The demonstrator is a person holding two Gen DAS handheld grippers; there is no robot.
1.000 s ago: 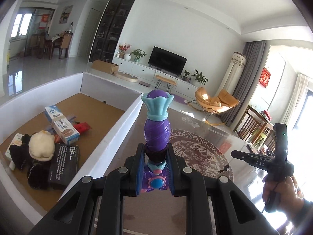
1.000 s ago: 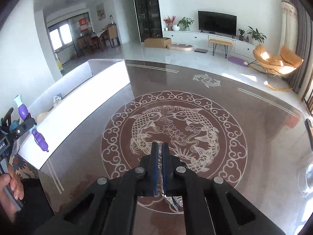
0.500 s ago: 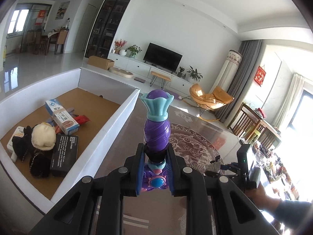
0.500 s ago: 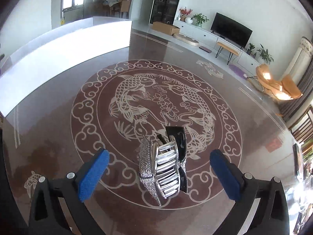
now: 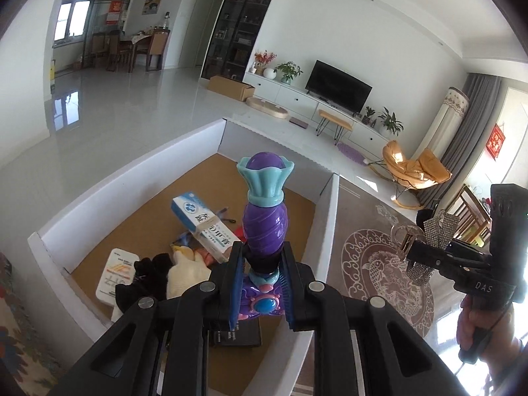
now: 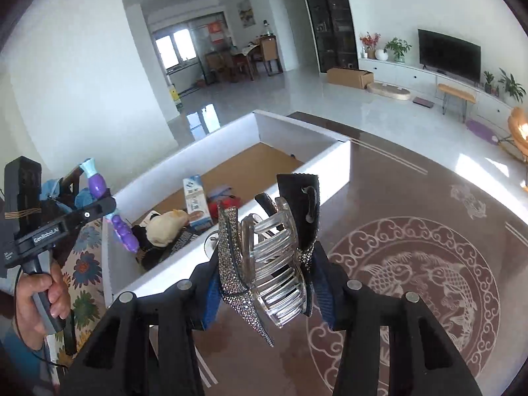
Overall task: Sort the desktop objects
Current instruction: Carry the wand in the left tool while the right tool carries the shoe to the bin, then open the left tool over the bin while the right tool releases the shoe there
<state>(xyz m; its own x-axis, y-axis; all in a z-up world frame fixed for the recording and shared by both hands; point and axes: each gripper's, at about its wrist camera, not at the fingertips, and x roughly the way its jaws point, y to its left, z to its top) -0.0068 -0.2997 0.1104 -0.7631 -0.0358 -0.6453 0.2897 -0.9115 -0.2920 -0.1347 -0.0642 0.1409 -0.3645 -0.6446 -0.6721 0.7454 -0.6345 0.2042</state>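
Note:
My left gripper is shut on a purple toy wand with a teal crown, which stands upright over the white box. In the right wrist view the left gripper holds the wand above the box's near left corner. My right gripper has its jaws closing, with a clear hair claw clip with rhinestone bows pinched between the blue pads and lifted off the table. The left wrist view shows that clip in the right gripper, to the right of the box.
The box has a brown floor and holds a toothpaste carton, a cream and black plush, a white pack and a black box. The dark table bears a fish medallion. A hand grips the left handle.
The left gripper has carried the wand leftward over the box. The right gripper opened around the hair clip, closed on it and lifted it off the table toward the box.

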